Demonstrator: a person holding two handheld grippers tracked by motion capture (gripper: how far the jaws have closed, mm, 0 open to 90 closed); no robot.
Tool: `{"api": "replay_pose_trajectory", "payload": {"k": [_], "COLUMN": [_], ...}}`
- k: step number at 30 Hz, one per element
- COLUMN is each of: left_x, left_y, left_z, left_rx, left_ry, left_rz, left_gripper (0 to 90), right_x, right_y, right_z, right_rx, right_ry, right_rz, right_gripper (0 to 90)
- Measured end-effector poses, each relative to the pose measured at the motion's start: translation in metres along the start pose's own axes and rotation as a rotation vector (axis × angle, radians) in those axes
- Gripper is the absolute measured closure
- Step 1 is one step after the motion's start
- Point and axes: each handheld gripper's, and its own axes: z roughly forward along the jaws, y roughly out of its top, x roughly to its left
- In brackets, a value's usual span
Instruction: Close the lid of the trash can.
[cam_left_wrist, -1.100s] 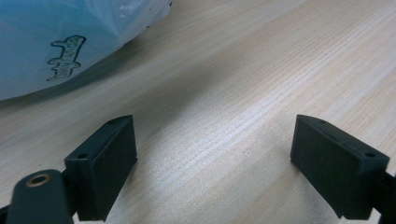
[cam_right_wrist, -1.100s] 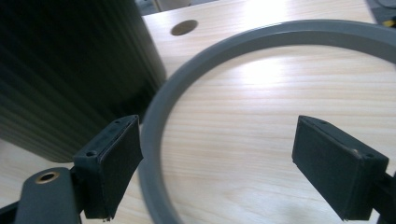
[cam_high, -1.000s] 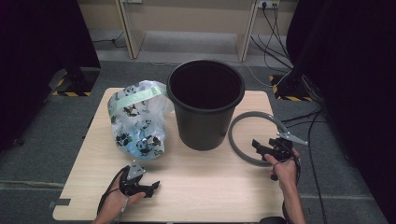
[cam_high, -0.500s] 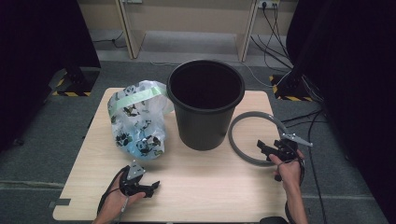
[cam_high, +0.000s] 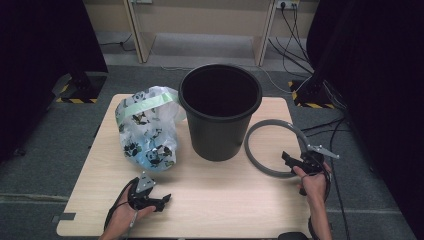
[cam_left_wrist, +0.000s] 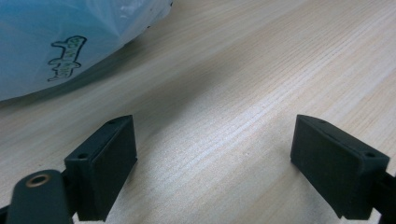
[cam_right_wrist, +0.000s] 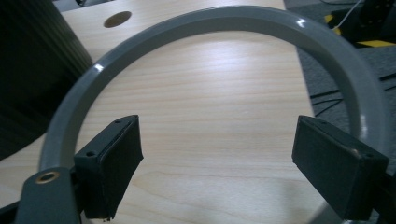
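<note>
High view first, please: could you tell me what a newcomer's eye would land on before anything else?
The tall black bin standing at the middle of the wooden table draws the eye first. To its left slumps a filled printed plastic bag, and to its right a grey ring lies flat. The right tongs sit open at the ring's near edge, while the left tongs rest open near the bag.

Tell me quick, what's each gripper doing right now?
Left gripper: open, holding nothing, above the table.
Right gripper: open, holding nothing, by the grey ring.

left hand-held gripper (cam_high: 162, 200) jaws wide apart, right hand-held gripper (cam_high: 290, 160) likewise
</note>
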Motion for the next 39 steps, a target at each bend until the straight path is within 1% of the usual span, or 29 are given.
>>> {"api": "replay_pose_trajectory", "payload": {"k": [4, 7, 8, 9, 11, 12, 16, 20, 24, 25, 29, 31, 33, 39], "left_x": [0.000, 0.000, 0.000, 0.000, 0.000, 0.000, 0.000, 0.000, 0.000, 0.000, 0.000, 0.000, 0.000, 0.000], "left_y": [0.000, 0.000, 0.000, 0.000, 0.000, 0.000, 0.000, 0.000, 0.000, 0.000, 0.000, 0.000, 0.001, 0.001], "left_z": [0.000, 0.000, 0.000, 0.000, 0.000, 0.000, 0.000, 0.000, 0.000, 0.000, 0.000, 0.000, 0.000, 0.001], "left_rx": [0.000, 0.000, 0.000, 0.001, 0.000, 0.000, 0.000, 0.001, 0.001, 0.001, 0.001, 0.001, 0.001, 0.000], "left_ry": [0.000, 0.001, 0.001, 0.001, 0.002, 0.002, 0.003, 0.003, 0.002, 0.002, 0.004, 0.005, 0.007, 0.009], "left_rz": [0.000, 0.000, 0.000, 0.000, -0.002, -0.003, -0.002, -0.003, -0.004, -0.004, -0.003, -0.004, -0.006, -0.007], "left_gripper": [13.5, 13.5, 13.5, 13.5, 13.5, 13.6, 13.5, 13.5, 13.5, 13.5, 13.5, 13.4, 13.4, 13.4], "right_x": [-0.003, -0.007, -0.008, -0.012, -0.016, -0.020, -0.031, -0.041, -0.052, -0.055, -0.062, -0.063, -0.065, -0.069], "right_y": [0.000, 0.000, 0.000, 0.000, 0.000, 0.000, 0.002, 0.005, 0.007, 0.007, 0.006, 0.005, 0.004, 0.005], "right_z": [0.000, -0.001, -0.001, -0.001, -0.001, 0.000, 0.001, 0.001, 0.004, 0.005, 0.008, 0.010, 0.012, 0.020], "right_rx": [-0.001, -0.006, -0.001, -0.005, -0.002, -0.003, -0.008, -0.011, -0.010, -0.008, 0.011, 0.027, 0.044, 0.072], "right_ry": [-0.024, -0.054, -0.067, -0.081, -0.101, -0.103, -0.126, -0.126, -0.124, -0.125, -0.127, -0.124, -0.123, -0.141], "right_rz": [-0.009, -0.026, -0.022, -0.036, -0.025, -0.031, -0.004, 0.016, 0.066, 0.080, 0.090, 0.085, 0.071, 0.069], "right_gripper": [17.2, 18.1, 19.0, 20.3, 21.2, 21.2, 20.5, 18.5, 20.7, 21.8, 30.2, 35.0, 41.7, 52.0]}}
